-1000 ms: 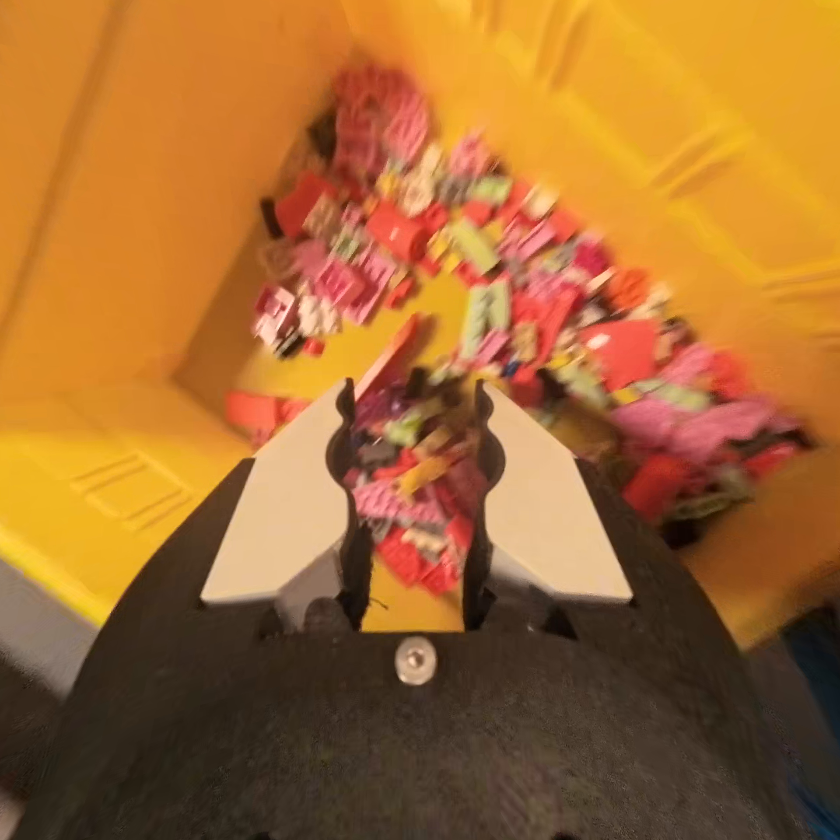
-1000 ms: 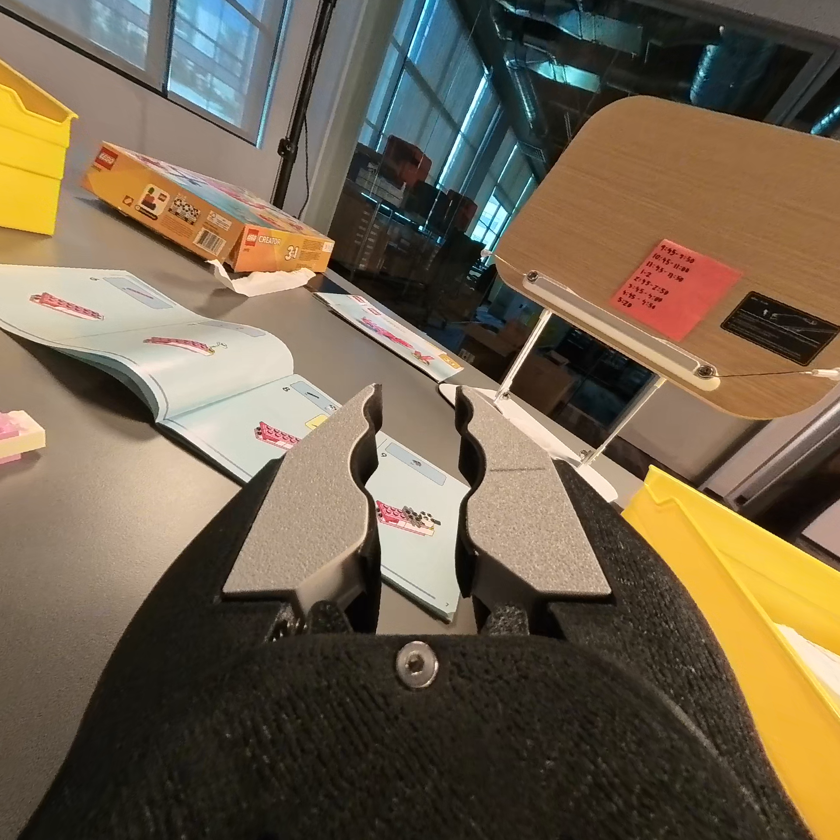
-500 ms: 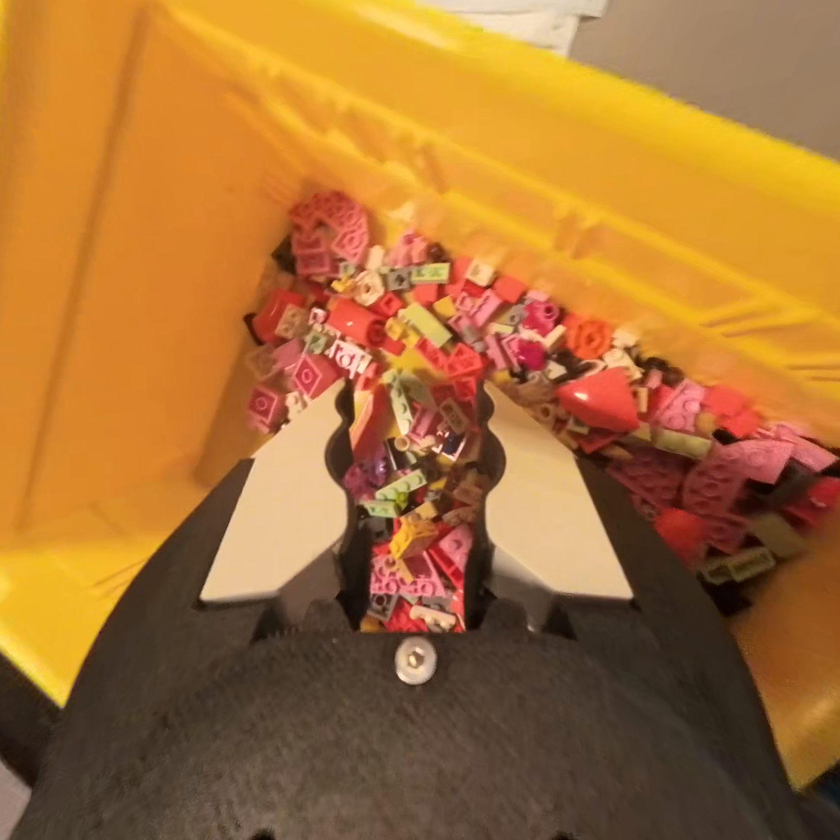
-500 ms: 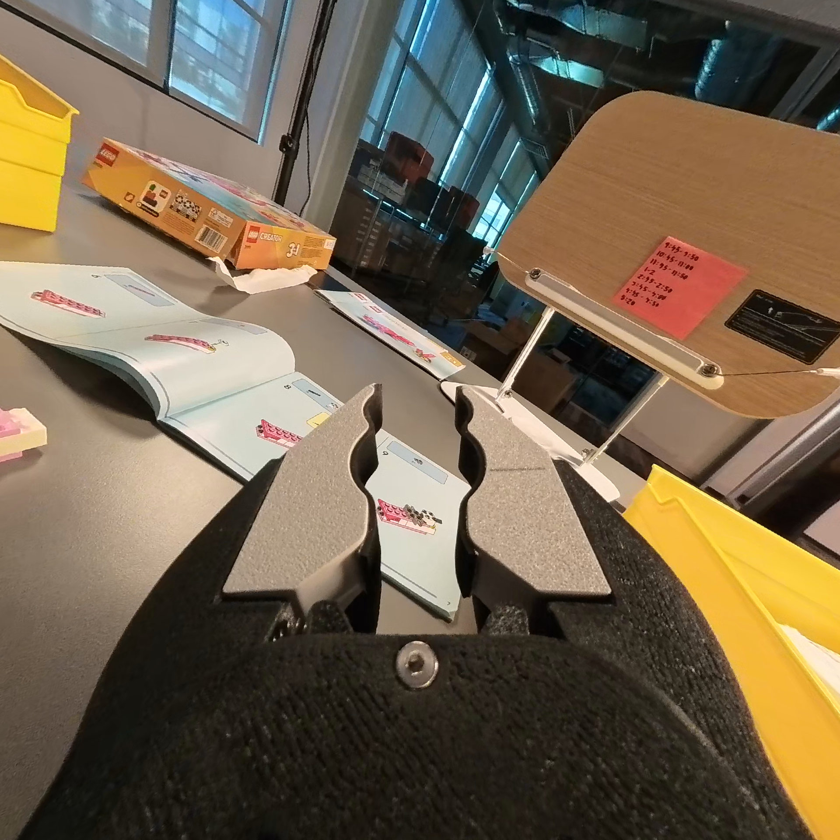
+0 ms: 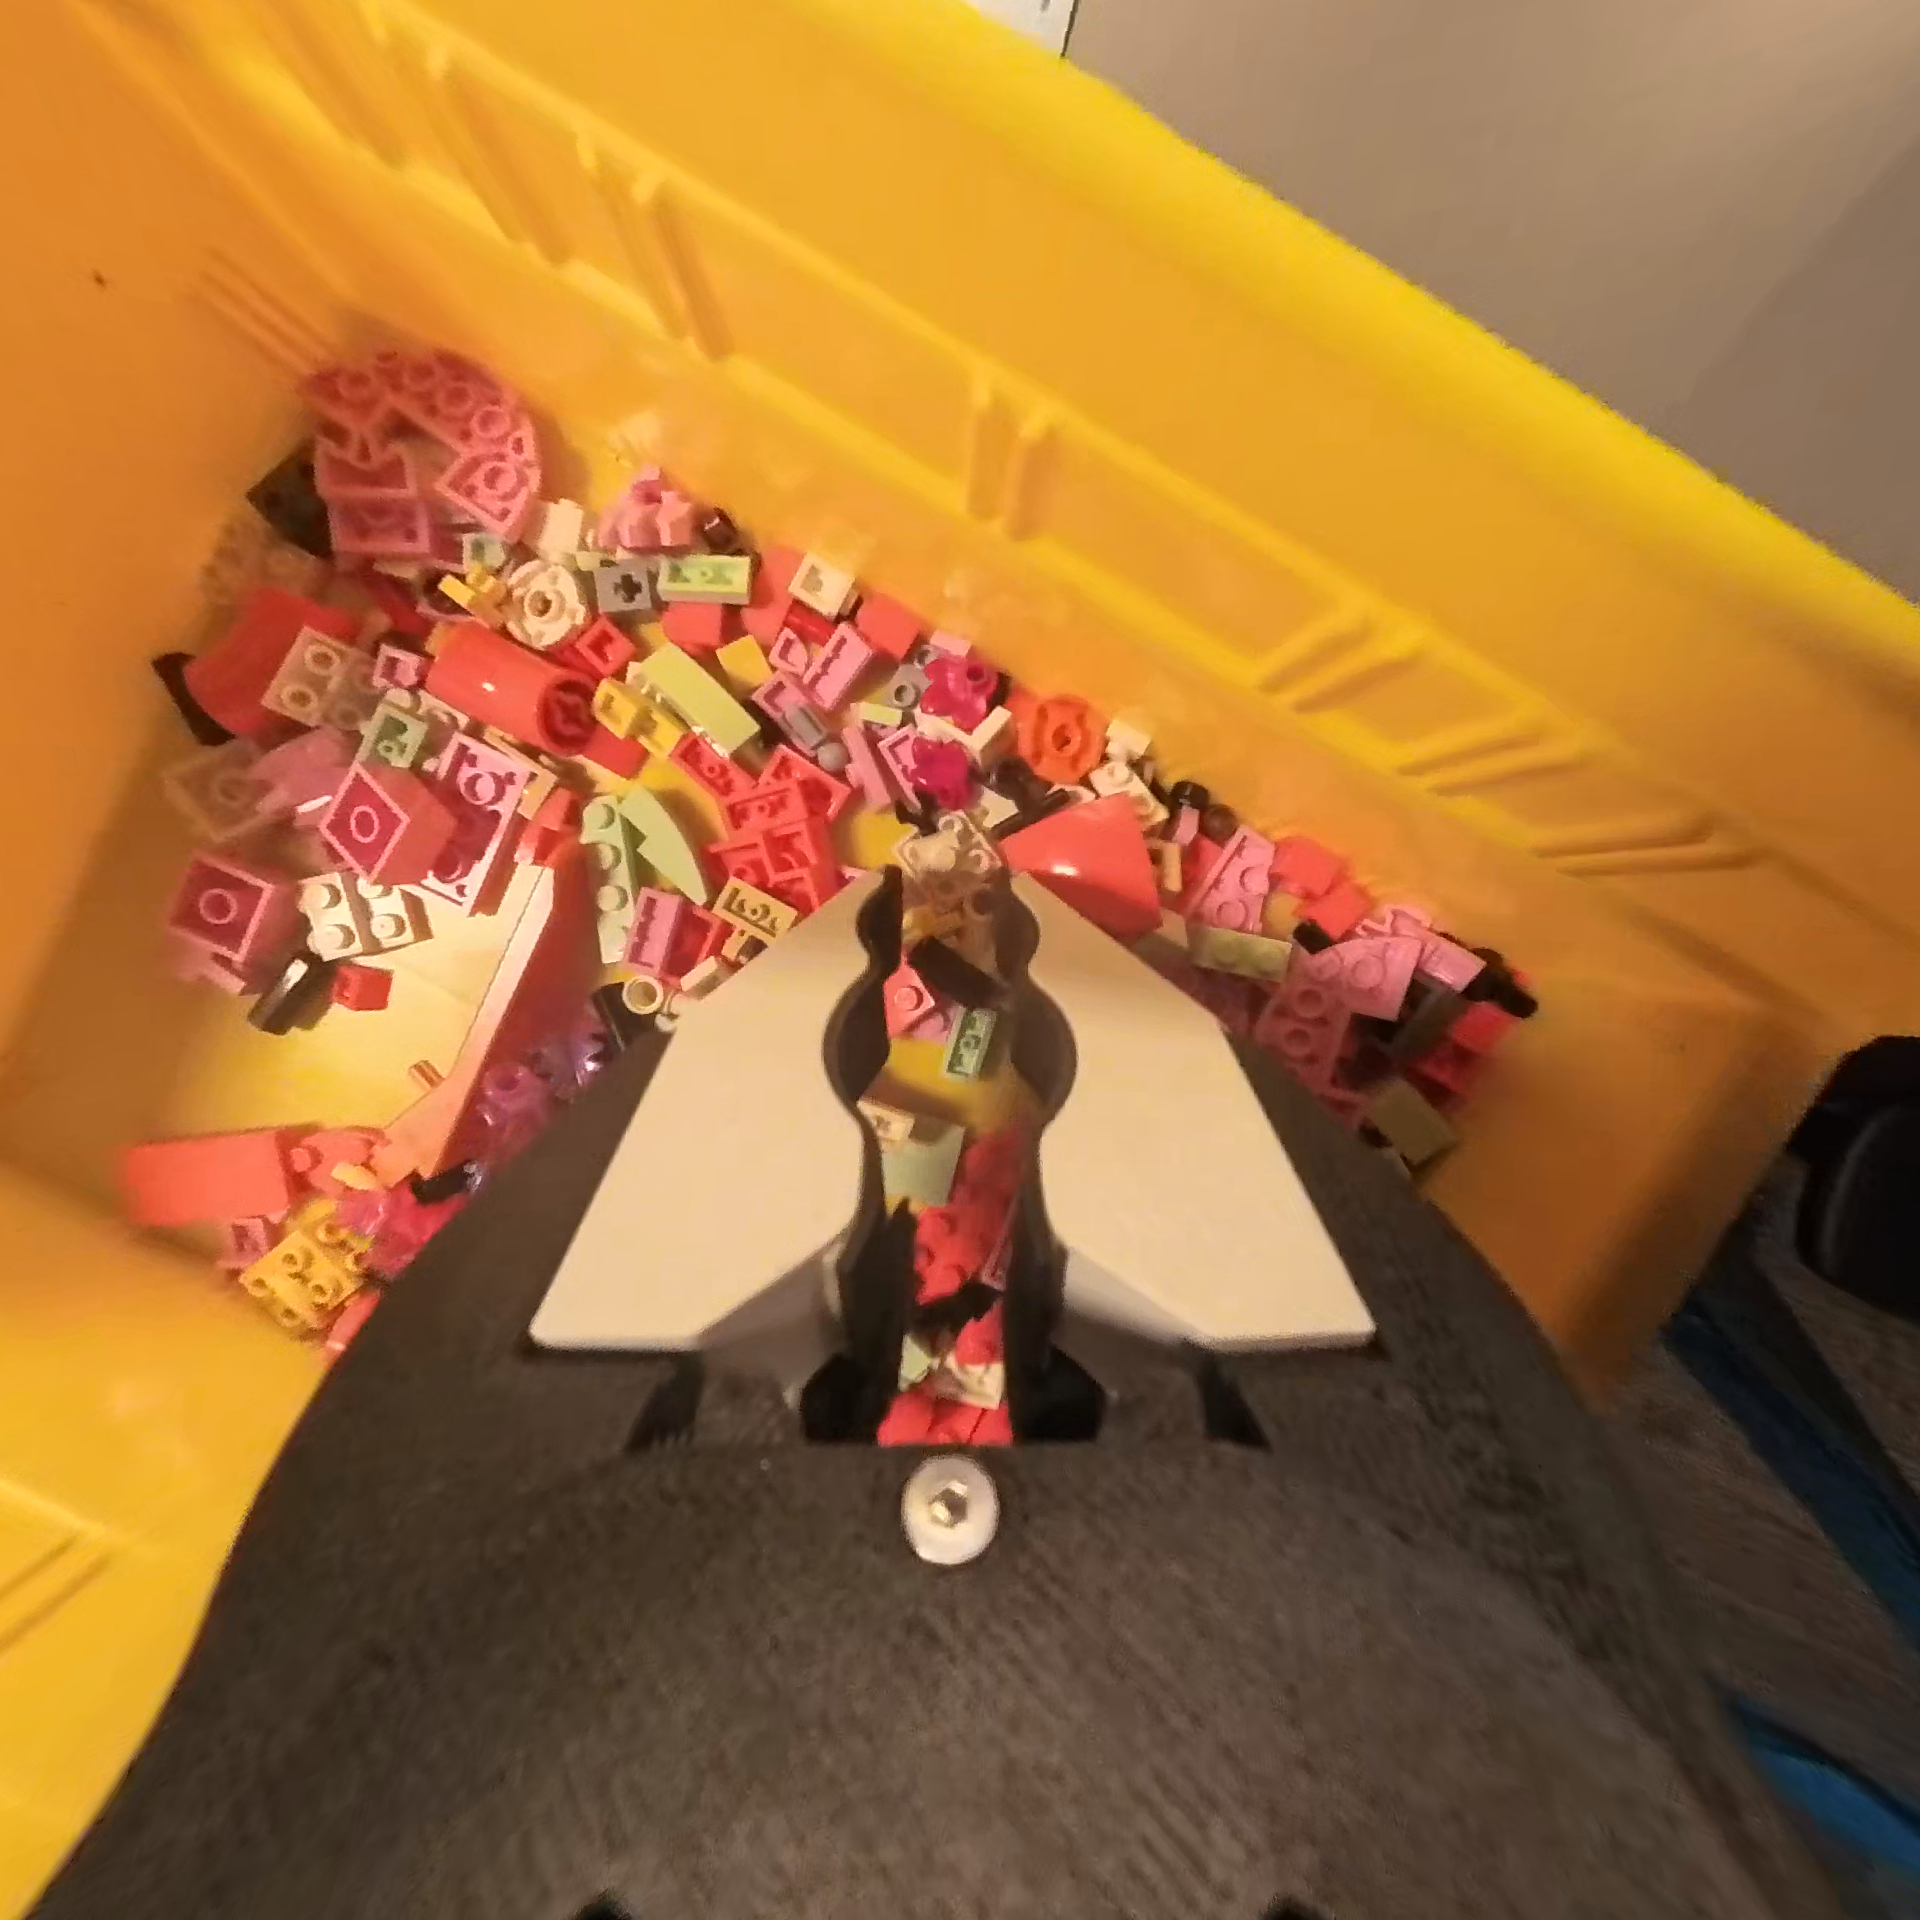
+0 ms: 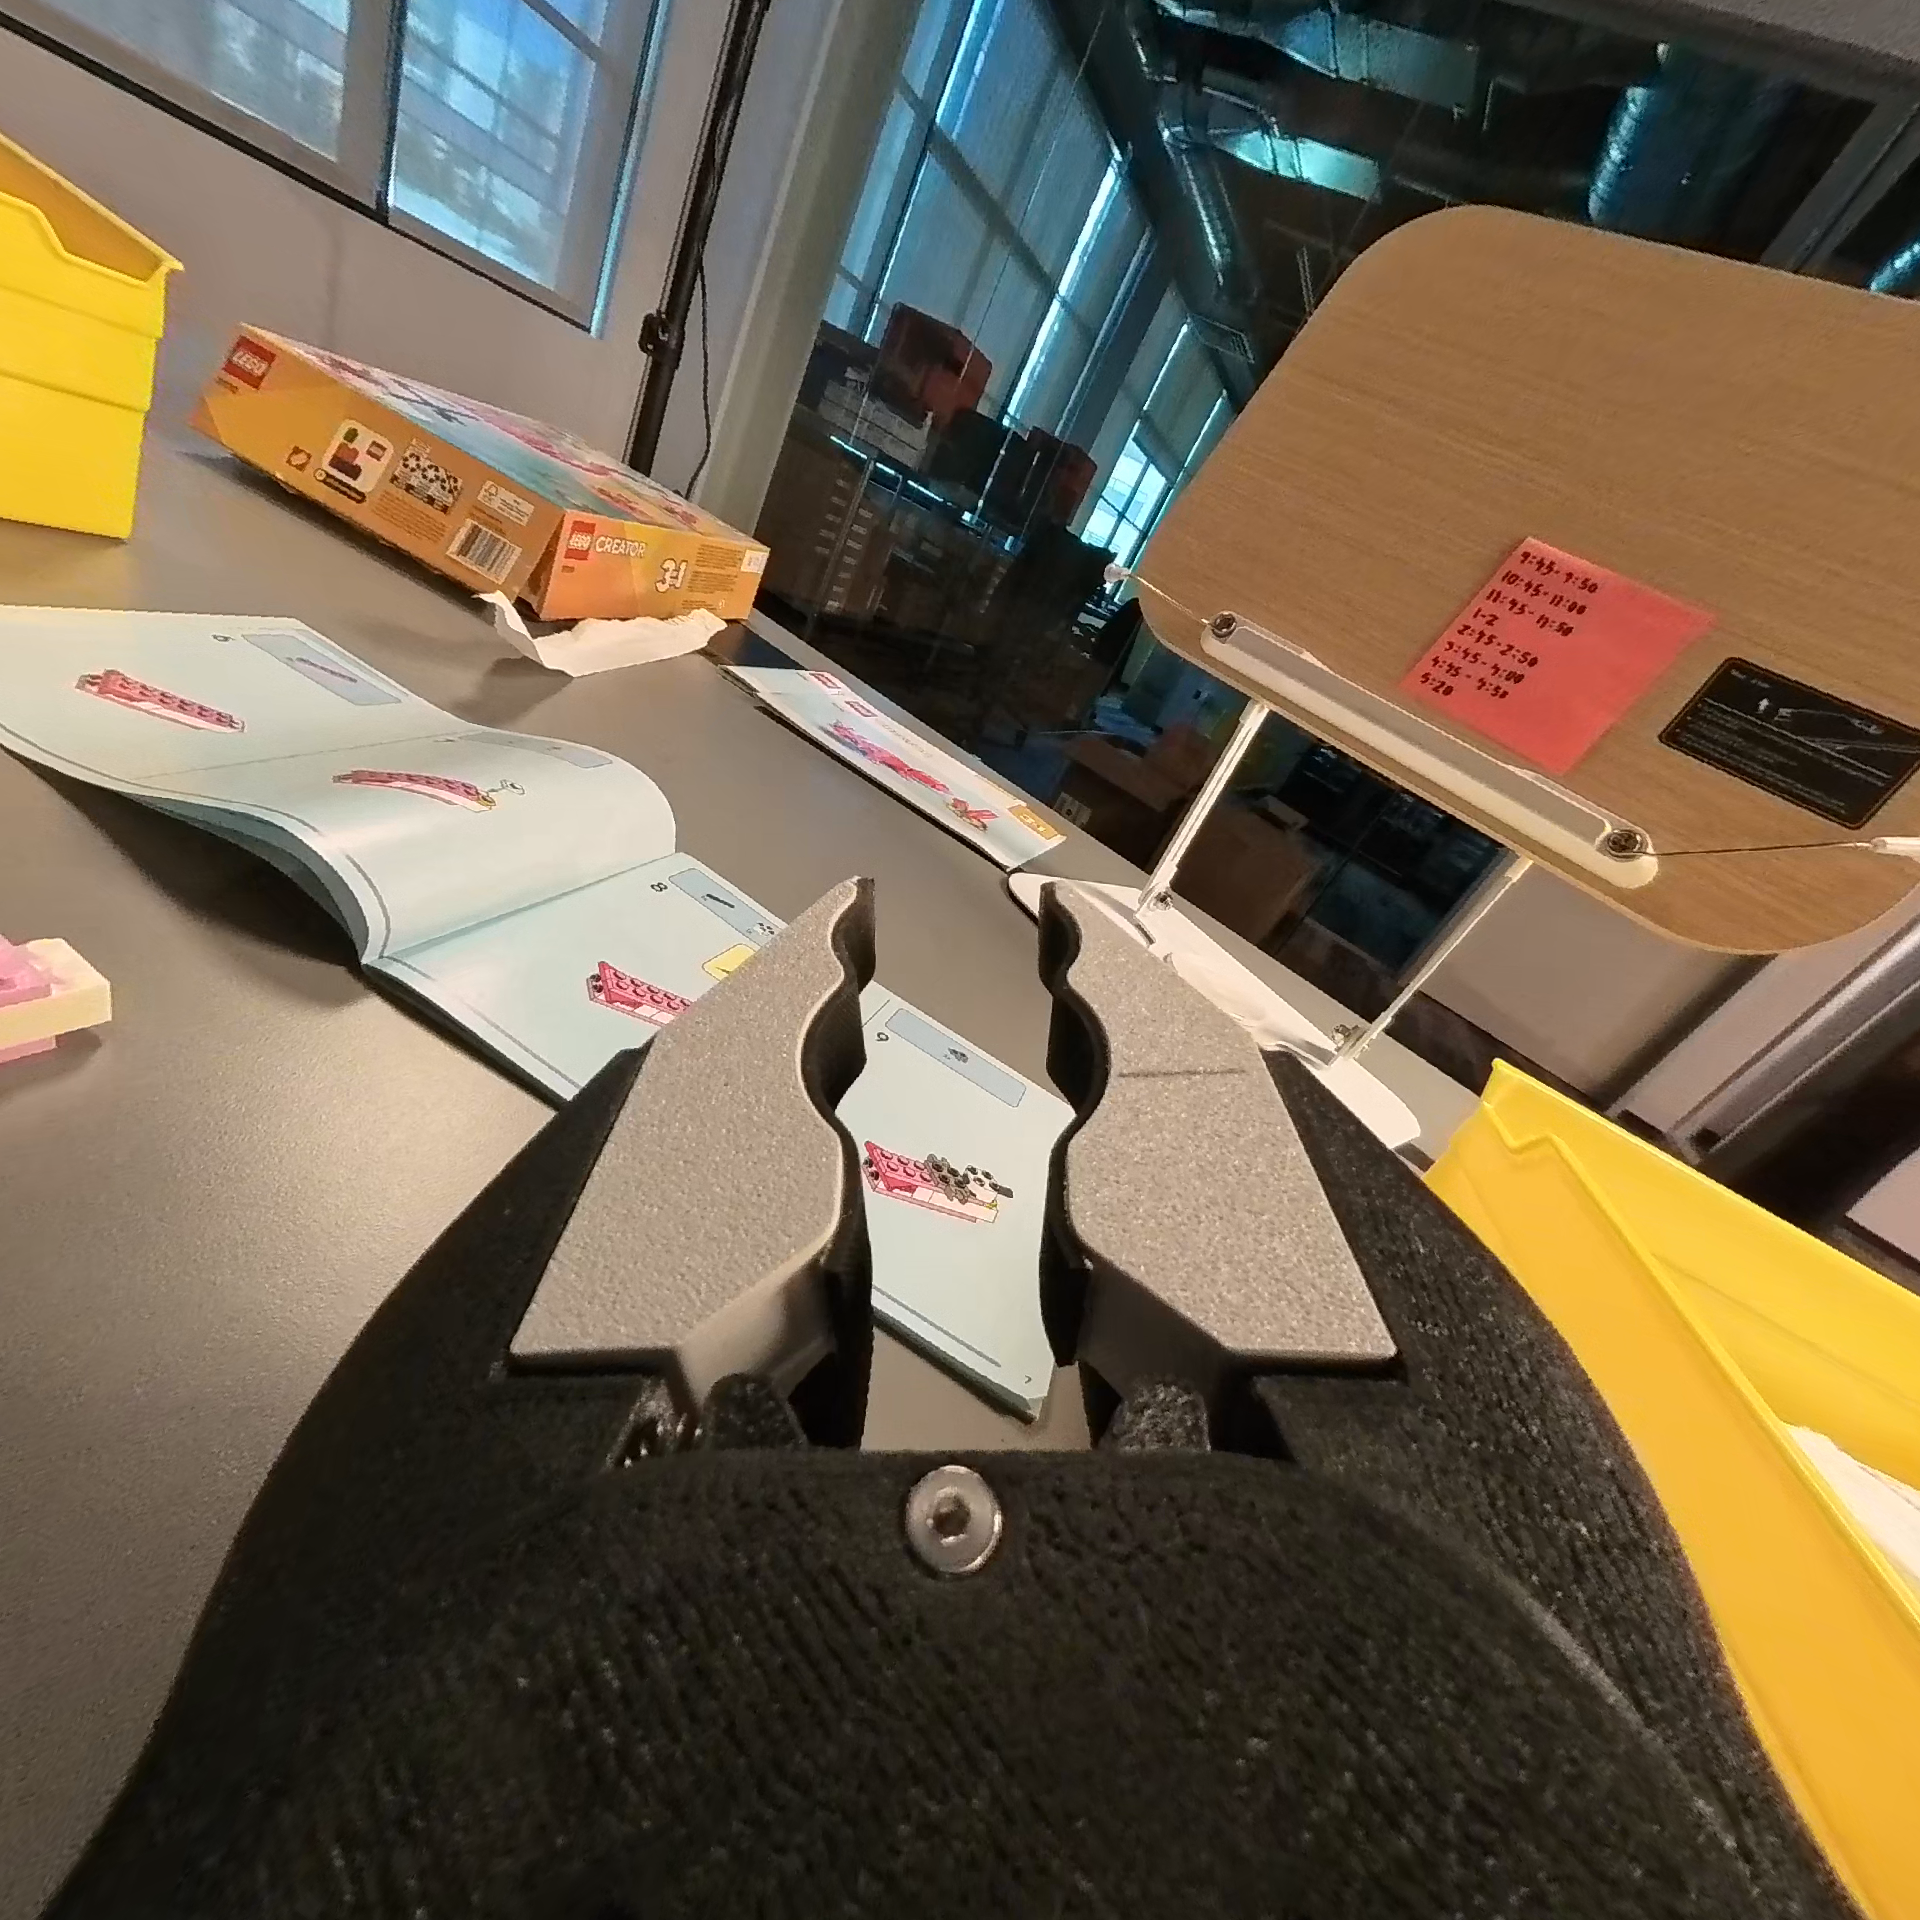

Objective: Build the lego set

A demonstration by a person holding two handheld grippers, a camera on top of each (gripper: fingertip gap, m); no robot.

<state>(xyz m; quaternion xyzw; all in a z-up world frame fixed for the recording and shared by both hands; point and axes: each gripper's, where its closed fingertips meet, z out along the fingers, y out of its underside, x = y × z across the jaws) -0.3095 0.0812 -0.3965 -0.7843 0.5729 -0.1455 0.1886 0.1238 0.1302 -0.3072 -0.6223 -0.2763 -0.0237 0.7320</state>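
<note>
Left gripper deep in yellow bin, walls close; nearly together at pale brick, grip unclear. Right gripper apart, bare, above open grey table, near booklet.

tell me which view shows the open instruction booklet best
The right wrist view: the open instruction booklet lies spread on the grey table, its pages running under the open, empty right gripper. The left wrist view shows none of it, only a yellow bin of bricks.
</note>
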